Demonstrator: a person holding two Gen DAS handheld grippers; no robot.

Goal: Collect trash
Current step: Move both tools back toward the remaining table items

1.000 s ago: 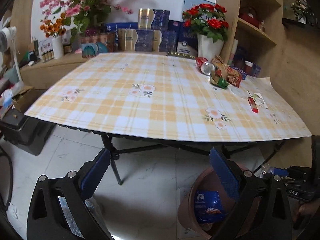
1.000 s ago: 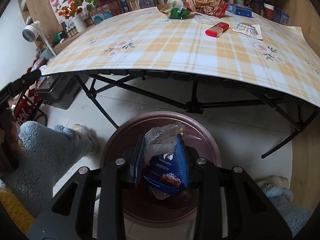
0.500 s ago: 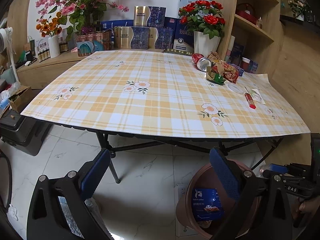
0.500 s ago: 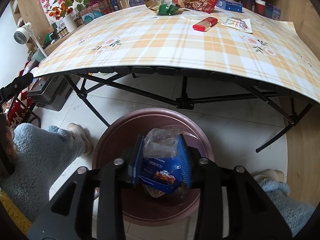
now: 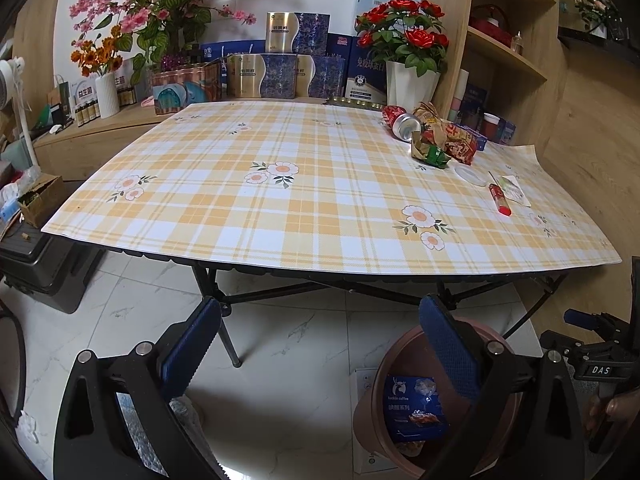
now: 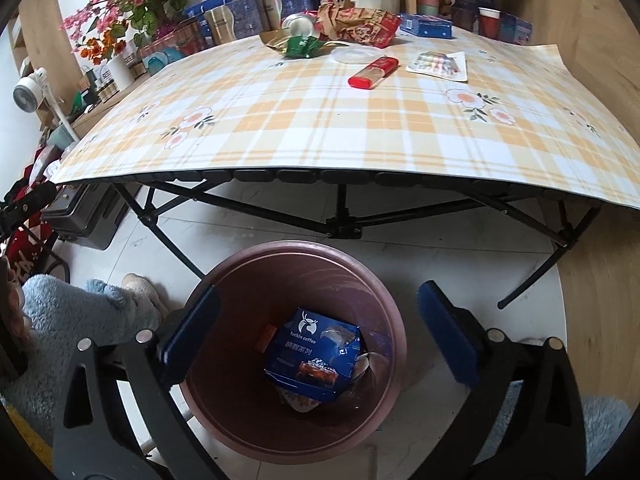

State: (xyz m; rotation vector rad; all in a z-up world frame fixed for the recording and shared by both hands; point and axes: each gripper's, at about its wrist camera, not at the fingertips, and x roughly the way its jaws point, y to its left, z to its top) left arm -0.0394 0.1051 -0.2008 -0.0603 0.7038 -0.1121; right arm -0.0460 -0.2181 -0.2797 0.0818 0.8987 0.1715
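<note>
A brown round bin (image 6: 384, 304) stands on the floor in front of the table. A blue coffee packet (image 6: 316, 354) lies inside it; it also shows in the left wrist view (image 5: 416, 408). My right gripper (image 6: 318, 334) is open and empty above the bin. My left gripper (image 5: 320, 346) is open and empty, left of the bin (image 5: 376, 400). On the table's far right lie a crushed can (image 5: 404, 125), crumpled wrappers (image 5: 444, 140), a red tube (image 5: 499, 199), a clear lid (image 5: 472, 175) and a white packet (image 5: 516, 192).
The folding table (image 5: 280, 216) has a yellow plaid cloth and black crossed legs. Boxes and flower vases line the back. A wooden shelf (image 5: 504, 52) stands on the right. A black case (image 5: 44, 268) sits on the floor at left. Feet in fuzzy slippers (image 6: 136, 296) are left of the bin.
My right gripper has opened and let go of the blue coffee packet, which dropped into the bin. The left gripper stayed open and rose slightly.
</note>
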